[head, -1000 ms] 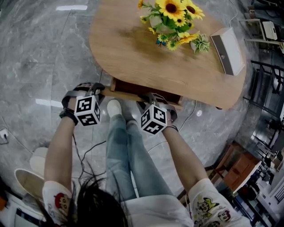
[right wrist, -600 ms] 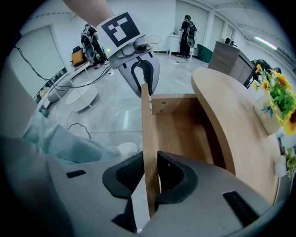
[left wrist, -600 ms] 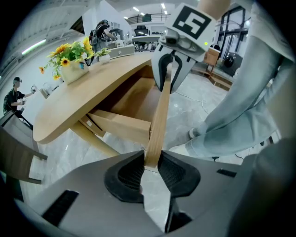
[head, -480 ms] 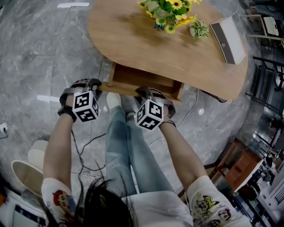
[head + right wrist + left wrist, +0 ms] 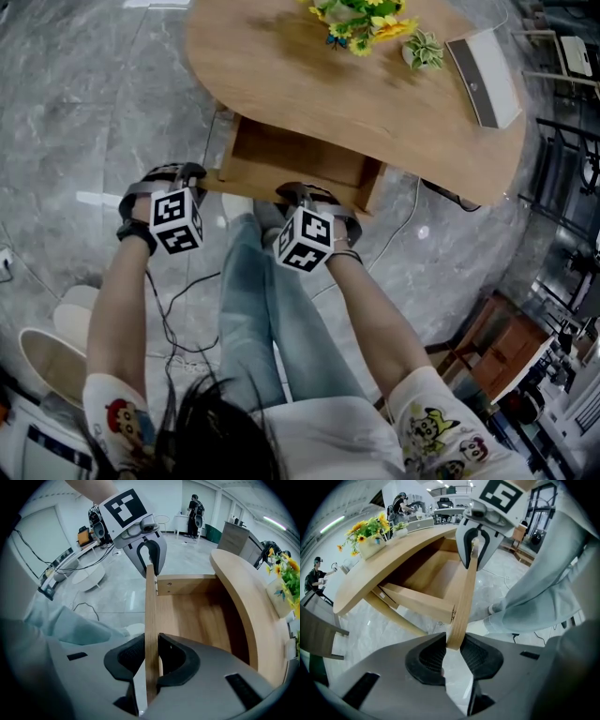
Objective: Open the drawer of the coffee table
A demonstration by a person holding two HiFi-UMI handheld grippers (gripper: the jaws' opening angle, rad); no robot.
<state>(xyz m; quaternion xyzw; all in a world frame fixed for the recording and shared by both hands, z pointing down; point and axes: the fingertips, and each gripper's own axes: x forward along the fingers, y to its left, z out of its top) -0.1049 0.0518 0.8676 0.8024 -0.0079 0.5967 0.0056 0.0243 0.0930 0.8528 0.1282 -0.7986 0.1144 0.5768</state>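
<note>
Where the drawer [image 5: 291,159] stands: drawn partway out from under the coffee table [image 5: 281,75], its open box just beyond both grippers.
Markings: black-and-white square markers on each gripper's cube [image 5: 176,220]; cartoon prints on the person's shirt [image 5: 431,436].
Left gripper [image 5: 452,641]: I see its jaws a narrow gap apart, clamped on the left end of the drawer's front panel [image 5: 465,592].
Right gripper [image 5: 151,654]: jaws likewise pinching that panel's top edge, further along to the right.

Steep overhead, two close drawer [image 5: 292,159] views
</note>
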